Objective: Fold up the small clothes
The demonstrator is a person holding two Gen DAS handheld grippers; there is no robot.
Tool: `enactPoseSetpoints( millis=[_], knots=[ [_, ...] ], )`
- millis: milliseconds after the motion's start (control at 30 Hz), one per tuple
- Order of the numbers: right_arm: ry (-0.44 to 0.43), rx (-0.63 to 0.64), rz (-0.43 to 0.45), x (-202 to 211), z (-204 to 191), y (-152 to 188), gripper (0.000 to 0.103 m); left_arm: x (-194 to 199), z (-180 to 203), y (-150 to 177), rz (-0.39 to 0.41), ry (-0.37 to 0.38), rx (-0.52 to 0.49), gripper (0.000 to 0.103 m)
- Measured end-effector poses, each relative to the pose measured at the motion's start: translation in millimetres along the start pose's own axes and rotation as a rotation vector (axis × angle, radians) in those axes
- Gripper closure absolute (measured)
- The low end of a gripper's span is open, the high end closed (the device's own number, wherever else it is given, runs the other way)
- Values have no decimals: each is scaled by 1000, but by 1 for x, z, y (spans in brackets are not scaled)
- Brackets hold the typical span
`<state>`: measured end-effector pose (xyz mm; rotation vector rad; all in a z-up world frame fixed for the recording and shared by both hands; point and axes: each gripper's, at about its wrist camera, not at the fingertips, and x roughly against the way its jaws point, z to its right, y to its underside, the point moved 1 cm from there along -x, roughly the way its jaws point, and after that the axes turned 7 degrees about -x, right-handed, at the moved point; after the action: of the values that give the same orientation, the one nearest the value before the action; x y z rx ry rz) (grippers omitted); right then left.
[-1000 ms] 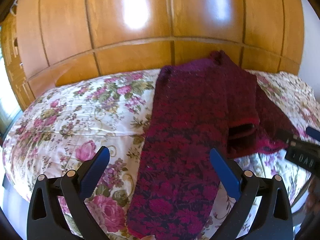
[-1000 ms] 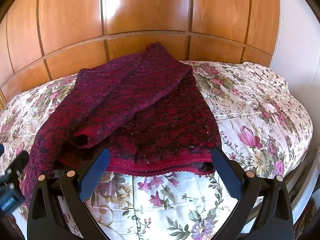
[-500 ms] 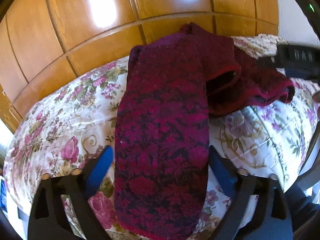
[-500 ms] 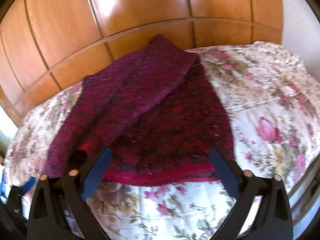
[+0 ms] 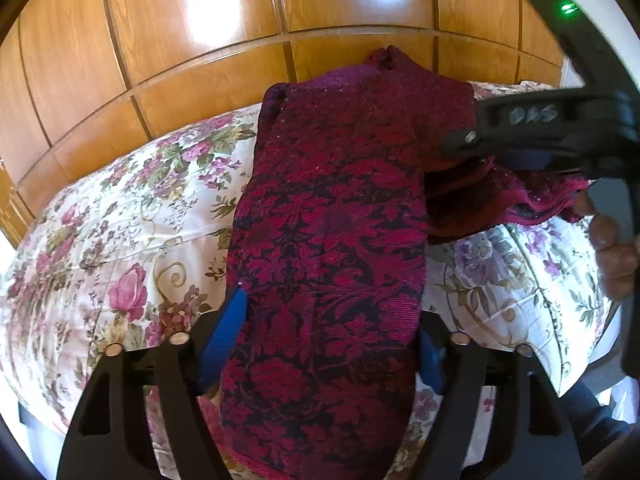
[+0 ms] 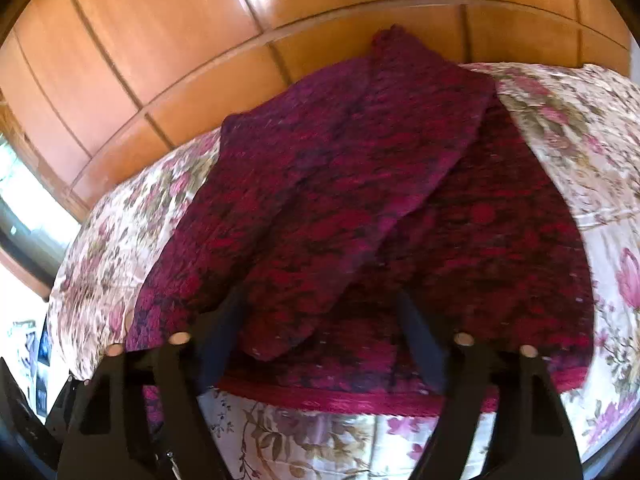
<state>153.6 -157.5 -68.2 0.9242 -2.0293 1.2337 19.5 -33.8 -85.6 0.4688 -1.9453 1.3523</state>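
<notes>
Left gripper (image 5: pixel 330 344): jaws spread wide, blue pads (image 5: pixel 224 336) on either side of sweater sleeve, low over it; contact not clear. Right gripper (image 6: pixel 320 340): jaws spread wide, tips low at sweater hem, view motion-blurred. From left wrist view, right gripper body reaches in from right edge, tilted, green light on top; bare hand (image 5: pixel 614 256) wraps its handle.

Sweater (image 5: pixel 328 240) crimson-black floral knit; bedspread (image 5: pixel 120 240) cream, pink roses; fingers (image 5: pixel 224 332) blue-padded.
</notes>
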Motion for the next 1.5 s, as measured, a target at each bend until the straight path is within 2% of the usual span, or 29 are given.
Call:
enactPoseSetpoints(
  millis=[300,500,533,733,867,1033,1167,1300,1367,1500],
  knots=[
    [12,68,-33,-11,-8,-2,65,8,0,-3,35,63,5,54],
    [-26,89,-28,7,-8,-7,83,17,-3,-4,41,137,20,84],
    [-27,98,-19,11,-9,-8,84,20,-8,-6,40,173,48,89],
    [-15,126,62,46,-1,-19,90,39,-63,-20,87,355,274,92],
    [54,122,153,72,22,-37,91,43,-103,-32,132,386,398,93],
    [194,60,247,97,74,-67,91,31,-168,-51,181,328,548,93],
    [316,-21,299,105,126,-96,91,8,-214,-66,171,242,615,93],
    [423,-105,307,105,175,-120,91,-30,-259,-84,114,135,675,93],
    [484,-145,298,102,202,-133,91,-49,-283,-85,85,104,718,94],
    [582,-224,267,91,250,-152,91,-88,-319,-94,8,-11,752,93]
  ],
)
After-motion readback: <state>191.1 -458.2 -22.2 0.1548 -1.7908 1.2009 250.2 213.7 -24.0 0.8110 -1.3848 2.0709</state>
